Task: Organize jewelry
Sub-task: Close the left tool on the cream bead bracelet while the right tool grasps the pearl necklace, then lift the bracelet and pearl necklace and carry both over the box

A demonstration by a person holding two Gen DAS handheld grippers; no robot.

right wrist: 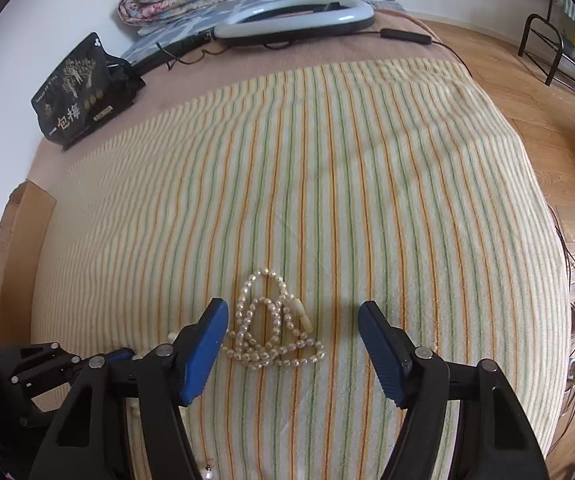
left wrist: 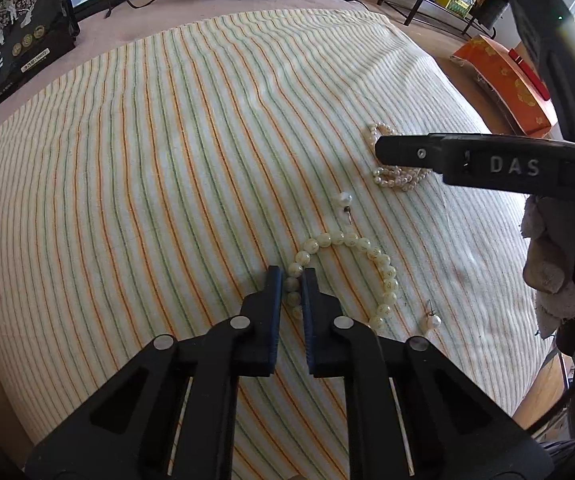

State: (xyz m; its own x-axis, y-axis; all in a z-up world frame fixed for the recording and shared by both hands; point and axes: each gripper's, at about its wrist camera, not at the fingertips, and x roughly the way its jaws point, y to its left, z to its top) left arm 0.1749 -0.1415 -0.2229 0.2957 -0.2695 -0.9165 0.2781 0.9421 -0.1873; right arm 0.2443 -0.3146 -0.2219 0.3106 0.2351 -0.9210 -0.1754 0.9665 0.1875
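The striped towel (left wrist: 191, 168) covers most of the bed and is loose, soft ground: a fingertip dragged across it can snag the pile and pull the whole layout askew. On it lie the task's pieces, all near the right-hand edge as the left wrist camera sees them.

The bead bracelet (left wrist: 383, 276) lies in an open arc, and the left gripper (left wrist: 290, 284) is clenched on the arc's left end, beads pinched between its pads. The grip sits on round, slick beads (likely strung on elastic), so a lift could let them squirt out, or the trailing end could sweep the pearl earring (left wrist: 432, 321) just beside it off the edge.

The pearl necklace (right wrist: 273, 328) is heaped in loops between the right gripper (right wrist: 293, 336) jaws, which stand apart, pads not pressing it. Closing here may catch only one loop, leaving the rest dangling and tangling.

A second pearl earring (left wrist: 344, 200) sits between the two strands, small enough to be knocked unnoticed.
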